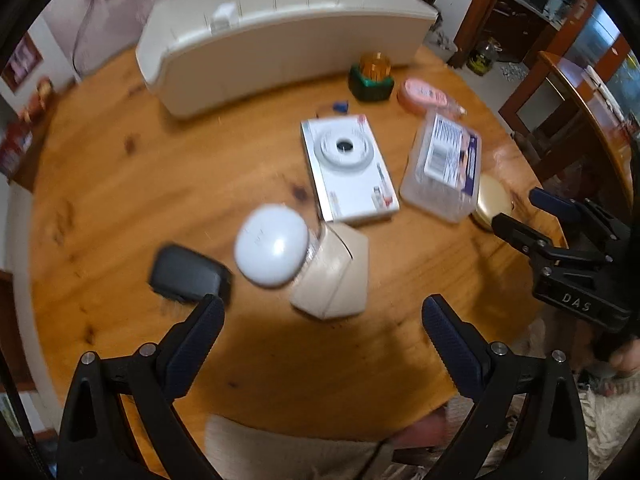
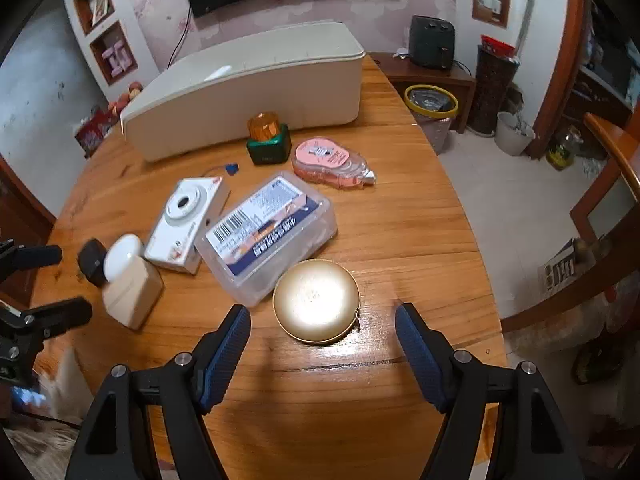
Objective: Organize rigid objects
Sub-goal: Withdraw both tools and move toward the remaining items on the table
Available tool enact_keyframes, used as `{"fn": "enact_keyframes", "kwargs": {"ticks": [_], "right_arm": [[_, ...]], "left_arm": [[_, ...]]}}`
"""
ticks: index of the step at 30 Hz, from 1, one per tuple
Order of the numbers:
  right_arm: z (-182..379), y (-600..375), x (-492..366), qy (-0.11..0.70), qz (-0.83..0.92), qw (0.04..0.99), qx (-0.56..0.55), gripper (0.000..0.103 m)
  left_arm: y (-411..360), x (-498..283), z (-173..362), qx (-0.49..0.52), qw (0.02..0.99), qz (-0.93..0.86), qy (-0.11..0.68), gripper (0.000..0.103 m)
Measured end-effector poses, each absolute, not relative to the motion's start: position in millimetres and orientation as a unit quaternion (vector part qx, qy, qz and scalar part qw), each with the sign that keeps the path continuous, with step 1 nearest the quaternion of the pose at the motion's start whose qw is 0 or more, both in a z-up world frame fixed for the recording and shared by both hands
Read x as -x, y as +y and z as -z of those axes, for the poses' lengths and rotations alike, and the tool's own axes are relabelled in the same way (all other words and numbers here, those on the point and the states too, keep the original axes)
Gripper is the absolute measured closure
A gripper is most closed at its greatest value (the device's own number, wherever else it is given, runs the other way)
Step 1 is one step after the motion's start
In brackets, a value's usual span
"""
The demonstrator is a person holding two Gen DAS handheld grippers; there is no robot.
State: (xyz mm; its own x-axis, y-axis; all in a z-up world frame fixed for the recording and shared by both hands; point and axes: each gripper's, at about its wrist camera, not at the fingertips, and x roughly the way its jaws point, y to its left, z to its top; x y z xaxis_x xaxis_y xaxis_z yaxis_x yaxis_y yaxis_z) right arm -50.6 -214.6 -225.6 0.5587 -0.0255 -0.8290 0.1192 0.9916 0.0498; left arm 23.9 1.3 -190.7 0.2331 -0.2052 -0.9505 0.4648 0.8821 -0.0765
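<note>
Several small objects lie on a round wooden table [image 1: 120,184]. In the left wrist view my left gripper [image 1: 320,316] is open and empty, just short of a beige bottle with a white cap [image 1: 332,272] lying on its side and a black case [image 1: 188,274]. Beyond lie a white camera [image 1: 348,168] and a clear plastic box [image 1: 444,168]. In the right wrist view my right gripper [image 2: 322,324] is open, its fingers either side of a round gold tin [image 2: 316,300], apart from it. A long cream storage box [image 2: 248,88] stands at the back.
A green base with an orange top [image 2: 269,140] and a pink tape dispenser [image 2: 332,162] lie near the storage box. The table edge [image 2: 472,208] drops to a tiled floor on the right, with a bin [image 2: 432,112] and a wooden chair [image 2: 608,184].
</note>
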Motion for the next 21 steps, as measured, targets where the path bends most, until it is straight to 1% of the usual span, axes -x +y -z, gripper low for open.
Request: {"fn": "enact_keyframes", "kwargs": {"ticks": [7, 8, 9, 10, 11, 13, 16, 19, 21], "right_arm": [[241, -213, 42, 0.467, 0.027, 0.883, -0.029, 0.027], [244, -211, 40, 0.467, 0.028, 0.883, -0.024, 0.028], [248, -210, 40, 0.469, 0.027, 0.883, -0.021, 0.032], [250, -208, 39, 0.466, 0.031, 0.884, -0.011, 0.032], [251, -204, 40, 0.461, 0.034, 0.887, 0.006, 0.034], [251, -203, 41, 0.454, 0.028, 0.891, 0.005, 0.038], [252, -203, 42, 0.445, 0.028, 0.895, 0.005, 0.039], [252, -202, 45, 0.438, 0.027, 0.898, 0.007, 0.041], [251, -202, 46, 0.437, 0.027, 0.899, 0.007, 0.042]], "left_arm": [[7, -24, 204, -0.08, 0.752, 0.209, 0.619, 0.004], [8, -25, 206, -0.075, 0.75, 0.207, 0.624, 0.004], [10, -26, 208, -0.069, 0.748, 0.202, 0.628, 0.004], [12, -26, 210, -0.065, 0.748, 0.199, 0.63, 0.005], [14, -27, 211, -0.058, 0.747, 0.194, 0.633, 0.009], [16, -28, 214, -0.052, 0.745, 0.185, 0.638, 0.013], [18, -30, 220, -0.05, 0.741, 0.176, 0.646, 0.015], [16, -29, 225, -0.054, 0.738, 0.174, 0.65, 0.021], [13, -28, 224, -0.061, 0.741, 0.178, 0.645, 0.021]]}}
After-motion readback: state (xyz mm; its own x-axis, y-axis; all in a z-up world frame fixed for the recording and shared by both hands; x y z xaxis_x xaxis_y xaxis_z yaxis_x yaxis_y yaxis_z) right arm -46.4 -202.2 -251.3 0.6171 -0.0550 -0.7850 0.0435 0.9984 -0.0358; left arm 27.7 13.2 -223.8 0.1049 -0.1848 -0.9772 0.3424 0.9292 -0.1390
